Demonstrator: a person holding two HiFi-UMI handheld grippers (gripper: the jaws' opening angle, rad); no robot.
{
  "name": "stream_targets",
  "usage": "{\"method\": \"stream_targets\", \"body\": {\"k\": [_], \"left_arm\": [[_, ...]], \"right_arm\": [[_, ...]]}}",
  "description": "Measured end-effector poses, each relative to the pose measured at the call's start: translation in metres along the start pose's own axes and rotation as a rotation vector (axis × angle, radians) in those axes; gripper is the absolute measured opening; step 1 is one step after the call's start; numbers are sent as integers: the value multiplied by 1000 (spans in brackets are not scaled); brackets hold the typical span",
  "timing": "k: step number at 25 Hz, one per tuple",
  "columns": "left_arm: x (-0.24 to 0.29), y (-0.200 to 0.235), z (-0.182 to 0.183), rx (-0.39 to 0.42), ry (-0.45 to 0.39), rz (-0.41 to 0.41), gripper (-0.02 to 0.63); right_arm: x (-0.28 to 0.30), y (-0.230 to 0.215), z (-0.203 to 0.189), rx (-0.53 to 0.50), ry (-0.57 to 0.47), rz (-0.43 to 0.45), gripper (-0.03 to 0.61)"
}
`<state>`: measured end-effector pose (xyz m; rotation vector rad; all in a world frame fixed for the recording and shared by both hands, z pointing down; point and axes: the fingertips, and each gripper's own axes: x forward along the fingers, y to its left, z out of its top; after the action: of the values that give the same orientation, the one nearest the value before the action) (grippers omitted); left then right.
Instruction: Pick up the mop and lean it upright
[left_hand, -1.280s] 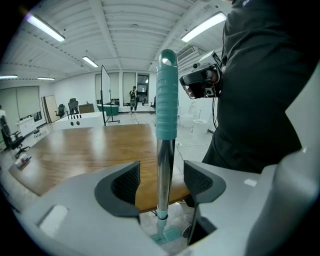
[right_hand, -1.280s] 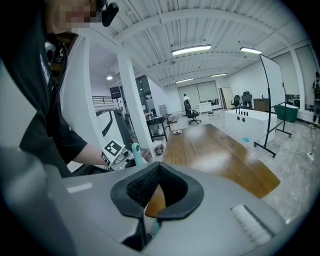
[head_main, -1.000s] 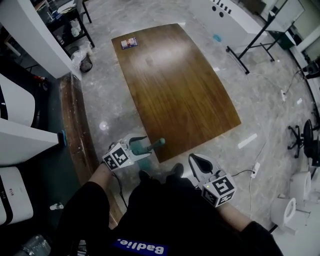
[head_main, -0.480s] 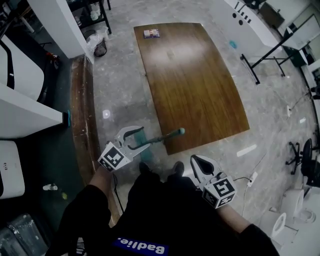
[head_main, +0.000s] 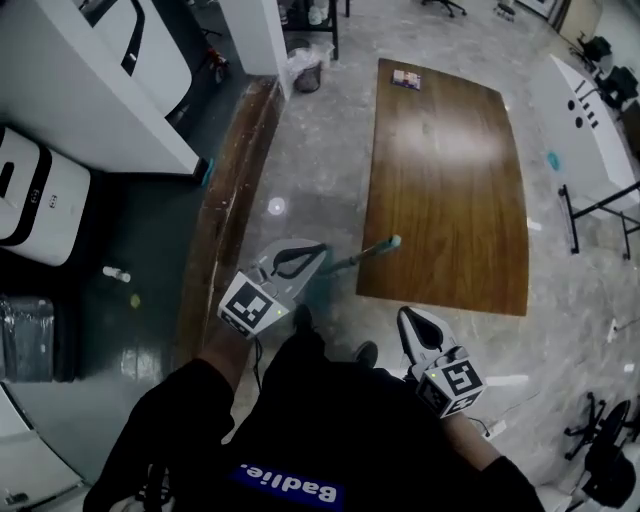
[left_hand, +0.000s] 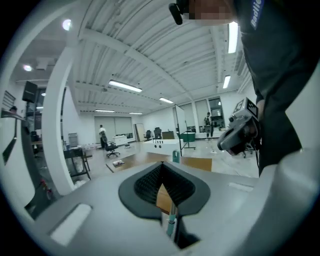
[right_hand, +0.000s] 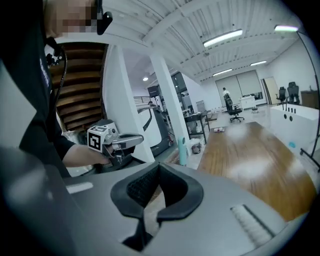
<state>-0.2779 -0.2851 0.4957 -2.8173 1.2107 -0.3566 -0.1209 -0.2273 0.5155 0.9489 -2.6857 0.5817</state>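
Held in the left gripper (head_main: 318, 254) at the middle of the head view: the mop handle (head_main: 358, 257), a thin teal shaft. Slanting from lower left to upper right on a shallow long axis, with the teal end cap (head_main: 395, 241) overlapping the lower left edge of the wooden table (head_main: 450, 180). Lower end hidden under the gripper. Jaws just closing, now pressed onto the shaft, which shows between them in the left gripper view. Lower right of centre, the right gripper (head_main: 410, 316), jaws pressed together on nothing, well apart from the handle.

Underfoot, grey veined stone floor (head_main: 310, 170). Down the left, a long wooden ledge (head_main: 225, 220) bordering a dark green floor strip (head_main: 130, 230), with a small bottle (head_main: 116, 273) on it and white machines (head_main: 40, 190) at the far left. On the table's far end, upper centre, a small box (head_main: 406, 78). Past the ledge's top end, a bagged bin (head_main: 307, 68). At the right edge, a white panel (head_main: 590, 110) on a black stand.

Between ledge and table's left edge, a lane of stone floor running up the frame. Right of the table, a broader stretch of floor reaching the stand's legs.
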Motion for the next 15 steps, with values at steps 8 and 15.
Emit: {"method": "stream_targets", "body": {"k": [8,15], "left_arm": [[-40,-64,25,-96,15,170,20],[-72,-100,45,-106,-25,177,20]], "right_arm": [[-18,37,-39,49,40,200,5],[-33,67,-33,-17,-5,216,5]]}}
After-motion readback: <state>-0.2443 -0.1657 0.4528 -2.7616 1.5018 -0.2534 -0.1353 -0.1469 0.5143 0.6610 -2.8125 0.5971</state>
